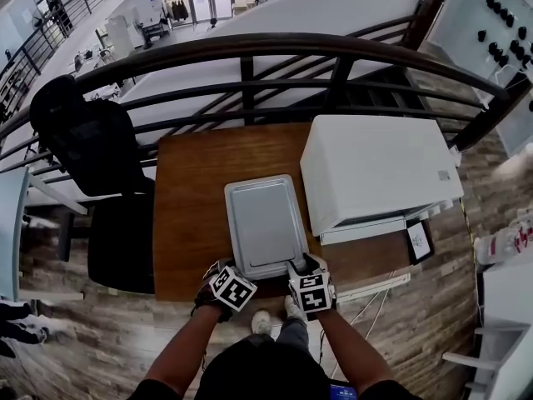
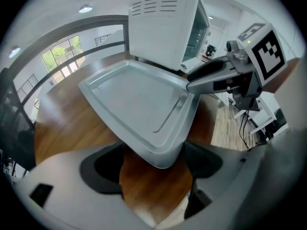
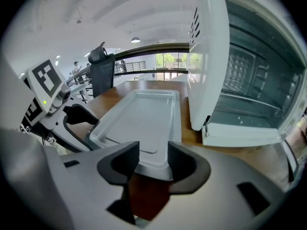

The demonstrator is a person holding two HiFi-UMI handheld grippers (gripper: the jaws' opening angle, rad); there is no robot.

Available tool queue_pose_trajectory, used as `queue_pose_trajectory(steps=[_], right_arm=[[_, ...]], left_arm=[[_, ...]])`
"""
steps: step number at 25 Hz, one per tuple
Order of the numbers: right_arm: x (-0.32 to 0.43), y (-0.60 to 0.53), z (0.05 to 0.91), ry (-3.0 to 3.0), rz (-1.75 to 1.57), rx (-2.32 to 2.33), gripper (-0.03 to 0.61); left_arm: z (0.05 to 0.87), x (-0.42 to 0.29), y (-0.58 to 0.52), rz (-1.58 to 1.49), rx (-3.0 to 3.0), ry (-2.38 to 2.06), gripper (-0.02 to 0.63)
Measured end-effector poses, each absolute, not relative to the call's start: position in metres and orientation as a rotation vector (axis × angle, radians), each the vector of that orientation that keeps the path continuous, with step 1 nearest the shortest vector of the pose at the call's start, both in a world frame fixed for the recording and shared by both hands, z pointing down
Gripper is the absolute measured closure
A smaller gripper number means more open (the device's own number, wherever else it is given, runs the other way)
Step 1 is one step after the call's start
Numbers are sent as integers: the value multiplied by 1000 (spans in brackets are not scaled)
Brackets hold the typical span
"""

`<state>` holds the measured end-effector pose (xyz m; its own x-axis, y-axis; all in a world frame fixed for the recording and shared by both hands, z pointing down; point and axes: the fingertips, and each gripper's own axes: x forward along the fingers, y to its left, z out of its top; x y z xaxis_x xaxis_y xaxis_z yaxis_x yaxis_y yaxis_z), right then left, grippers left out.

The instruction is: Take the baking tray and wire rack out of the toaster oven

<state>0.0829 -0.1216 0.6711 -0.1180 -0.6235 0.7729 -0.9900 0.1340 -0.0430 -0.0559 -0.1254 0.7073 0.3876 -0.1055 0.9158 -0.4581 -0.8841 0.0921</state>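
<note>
Left gripper (image 2: 153,159) first: jaws spread wide, and the near left corner of the tray (image 2: 139,109) pokes in between them, with no pad visibly pressing on it. Over to the right gripper (image 3: 148,162): its jaws are apart too, ribbed pads standing either side of the tray's near rim, close to the right corner, and they are not clamped on it. So both grippers sit at the tray's near end, one at each corner, marker cubes facing up in the head view, and a bare forearm (image 1: 179,348) runs back from the left one.

The tray itself, grey metal with a raised rim, lies flat on the wooden table (image 1: 187,215), its long side running away from the person. It is out of the oven (image 1: 375,169) and rests just beside it, to its left, with a strip of bare wood showing between them.

The oven is a white box on the table's right side, and its door (image 3: 240,135) is dropped open towards the person. Through the opening the right gripper view shows a dark cavity with ribbed walls. Thin bars cross it about halfway up. That may be the wire rack (image 3: 249,102), but I can't say for sure.

Further out there's a black chair (image 1: 92,148) off the table's left edge, a dark curved railing (image 1: 250,48) behind the table, and wood-plank floor (image 1: 433,307) below
</note>
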Motion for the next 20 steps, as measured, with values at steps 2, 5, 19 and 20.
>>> queue_pose_trajectory(steps=[2, 5, 19, 20], right_arm=[[82, -121, 665, -1840, 781, 1572, 394], [82, -118, 653, -1872, 766, 1603, 398], [106, -68, 535, -2111, 536, 1836, 516], [109, -65, 523, -2134, 497, 1852, 524]], left_arm=[[707, -60, -126, 1472, 2333, -508, 213], [700, -67, -123, 1417, 2356, -536, 213], [570, -83, -133, 665, 2639, -900, 479], [555, -82, -134, 600, 2681, -932, 525]])
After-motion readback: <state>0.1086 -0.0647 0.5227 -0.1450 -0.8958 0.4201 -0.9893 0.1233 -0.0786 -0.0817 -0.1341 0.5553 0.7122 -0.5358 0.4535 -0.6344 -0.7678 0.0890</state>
